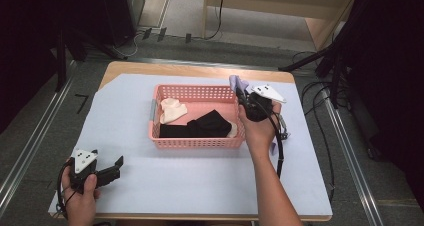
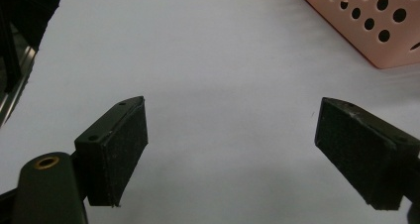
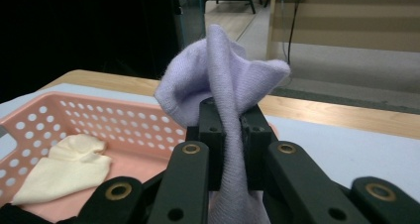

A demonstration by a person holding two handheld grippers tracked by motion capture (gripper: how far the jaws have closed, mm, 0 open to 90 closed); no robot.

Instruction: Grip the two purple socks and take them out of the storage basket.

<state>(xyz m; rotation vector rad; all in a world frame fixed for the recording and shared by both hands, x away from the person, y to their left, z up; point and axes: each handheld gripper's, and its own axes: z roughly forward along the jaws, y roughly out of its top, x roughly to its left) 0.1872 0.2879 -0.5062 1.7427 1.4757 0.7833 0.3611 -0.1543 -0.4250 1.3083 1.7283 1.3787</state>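
So far: two pieces of clothing lie in the pink perforated plastic basket (image 1: 196,141) at the middle of the table, a cream sock (image 1: 172,110) toward its left end and a black folded garment (image 1: 207,125) along its near side, with a pale edge peeking out at the black one's right end.
Work in hand: a lilac knitted sock (image 3: 223,80) is being carried at the basket's far right corner; I judge it is headed into the basket with the others.
Left to do: the lilac sock has not been let go, and it hangs just at the rim rather than over the middle; a scrap of lilac also shows on the table beside the person's right wrist, though I cannot tell whether it is a second piece or the sock's tail.
Right gripper (image 3: 233,122): jaws nearly together, pinching the lilac sock, which bunches up above the pads and trails down between them.
Left gripper (image 2: 233,149): jaws spread wide with nothing between them, resting low over the pale lilac-white table sheet (image 2: 208,50) at the near left corner, well apart from the basket.
Where the sock is: up off the table, in the right gripper's pinch, just beside the basket's right end wall.
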